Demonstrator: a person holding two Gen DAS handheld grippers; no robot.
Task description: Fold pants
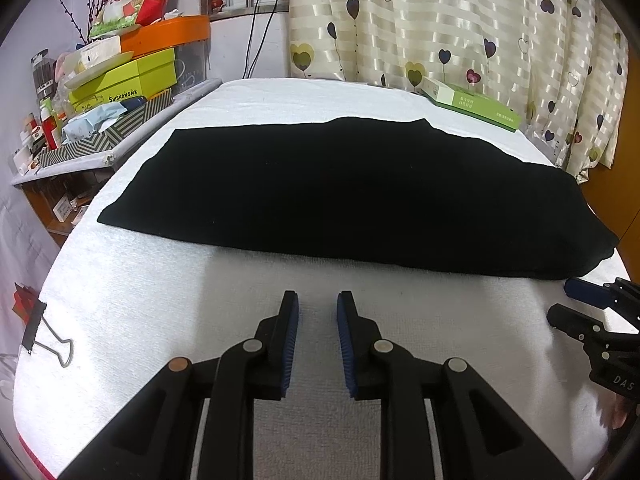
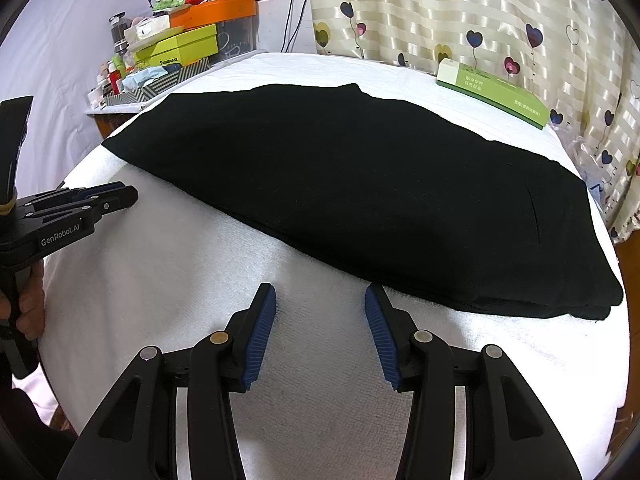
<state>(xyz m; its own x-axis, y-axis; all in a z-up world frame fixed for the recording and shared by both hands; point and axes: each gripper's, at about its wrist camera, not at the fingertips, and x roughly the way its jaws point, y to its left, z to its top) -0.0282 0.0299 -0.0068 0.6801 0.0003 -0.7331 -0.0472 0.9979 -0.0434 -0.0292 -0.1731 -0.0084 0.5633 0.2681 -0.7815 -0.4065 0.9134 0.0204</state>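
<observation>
Pants point(image 1: 340, 196) flat mid-worktop, layered. Left gripper point(image 1: 318, 300), right gripper point(image 2: 320, 294) both spread, empty, near front edge. Risk: pinching top layer only, fold skews.

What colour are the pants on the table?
Plain black pants, clearest in the right wrist view.

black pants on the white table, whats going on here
A person holds a gripper in each hand over a white towel-covered table. The black pants lie flat across it, apparently already folded lengthwise into one long strip. Neither gripper touches them: the left gripper and right gripper both sit just short of the near edge, jaws open and empty. A green box rests behind the pants.
</observation>
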